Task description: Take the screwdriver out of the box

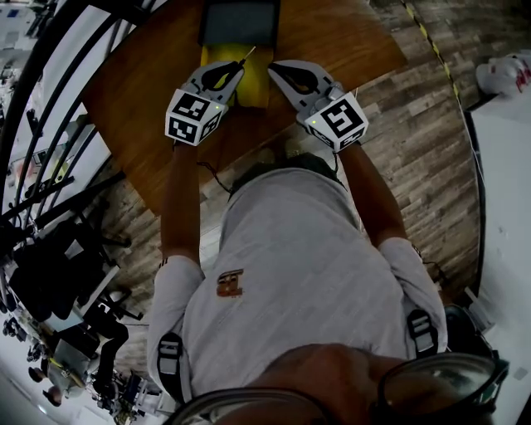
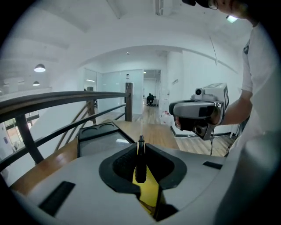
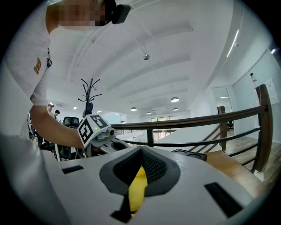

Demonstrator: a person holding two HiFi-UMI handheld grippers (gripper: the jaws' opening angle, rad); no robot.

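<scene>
My left gripper [image 1: 235,68] is shut on a screwdriver [image 2: 140,160] with a black handle, whose thin metal shaft [image 2: 141,129] sticks up past the jaws. In the head view the shaft [image 1: 247,56] slants up and to the right over the yellow box [image 1: 253,83]. The box's dark lid [image 1: 241,21] lies open at the table's far edge. My right gripper [image 1: 274,66] hovers just right of the box with its jaws together and nothing between them; yellow shows beneath the jaws [image 3: 141,148]. Both grippers are lifted off the table.
The box rests on a brown wooden table [image 1: 141,91] beside a dark metal railing [image 1: 50,91]. Wood-plank floor [image 1: 415,108] surrounds the table, and a white surface [image 1: 506,166] lies at the right. Equipment clutters the lower left [image 1: 66,282].
</scene>
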